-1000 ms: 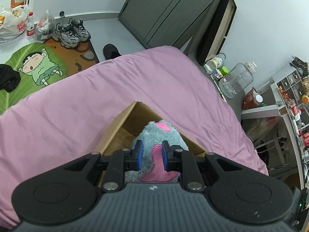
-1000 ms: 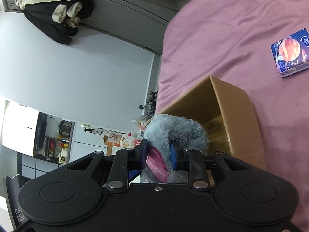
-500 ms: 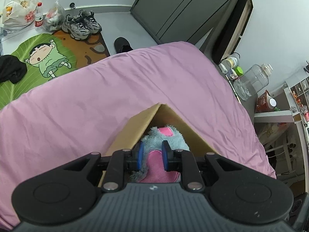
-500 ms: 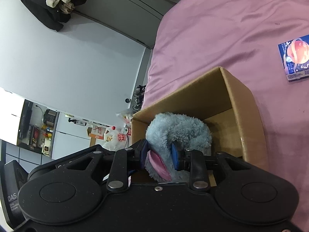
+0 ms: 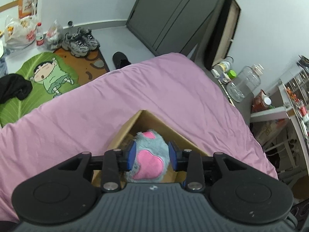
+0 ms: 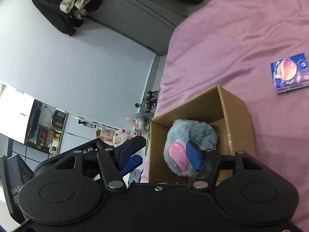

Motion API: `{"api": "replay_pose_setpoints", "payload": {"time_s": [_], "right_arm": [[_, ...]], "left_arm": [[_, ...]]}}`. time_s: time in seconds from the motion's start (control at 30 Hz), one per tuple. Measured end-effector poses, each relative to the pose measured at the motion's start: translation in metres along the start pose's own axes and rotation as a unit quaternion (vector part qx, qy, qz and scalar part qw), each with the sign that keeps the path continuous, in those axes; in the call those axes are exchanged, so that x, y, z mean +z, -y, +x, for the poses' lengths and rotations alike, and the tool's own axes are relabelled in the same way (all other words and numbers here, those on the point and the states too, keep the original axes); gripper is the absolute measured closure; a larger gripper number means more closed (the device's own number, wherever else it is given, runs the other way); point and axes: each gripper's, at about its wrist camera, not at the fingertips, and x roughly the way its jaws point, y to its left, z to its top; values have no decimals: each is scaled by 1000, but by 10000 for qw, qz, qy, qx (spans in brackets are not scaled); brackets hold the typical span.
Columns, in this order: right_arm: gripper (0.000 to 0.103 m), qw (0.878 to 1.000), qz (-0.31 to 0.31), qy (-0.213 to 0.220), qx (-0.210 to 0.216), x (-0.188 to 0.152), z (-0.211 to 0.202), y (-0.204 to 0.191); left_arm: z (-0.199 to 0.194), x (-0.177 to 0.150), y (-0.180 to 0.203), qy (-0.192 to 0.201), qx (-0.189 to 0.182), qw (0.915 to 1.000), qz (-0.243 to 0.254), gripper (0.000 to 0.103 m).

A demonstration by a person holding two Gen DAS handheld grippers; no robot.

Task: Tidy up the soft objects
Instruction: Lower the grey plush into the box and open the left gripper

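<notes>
Both claws, my left gripper (image 5: 151, 155) and right gripper (image 6: 166, 154), stand parted around the plush toy (image 6: 190, 143) lying inside the cardboard box (image 6: 238, 119), holding nothing; light and squashy, I'd pinch its thick body.

Quick tally: one grey-blue plush toy (image 5: 149, 154) with pink pads, one cardboard box (image 6: 234, 116), one small printed box (image 6: 288, 73) at the right edge of the right wrist view, two sneakers (image 5: 81, 42) upper left of the left wrist view, two grippers, left (image 5: 152, 155) and right (image 6: 164, 154).
</notes>
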Motion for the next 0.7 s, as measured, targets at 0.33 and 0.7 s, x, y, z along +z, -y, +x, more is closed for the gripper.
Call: {"api": "replay_pose_setpoints", "payload": {"time_s": [0.33,0.7], "right_arm": [[33,9992,-278,161,-230,-1,-44,-8],[15,9929,-658,587,-794,9,-105,-9]], "left_arm": [[-41,-19,21,313,138,9993,116,52],[-69,-36,50,489,39,9983,312,42]]}}
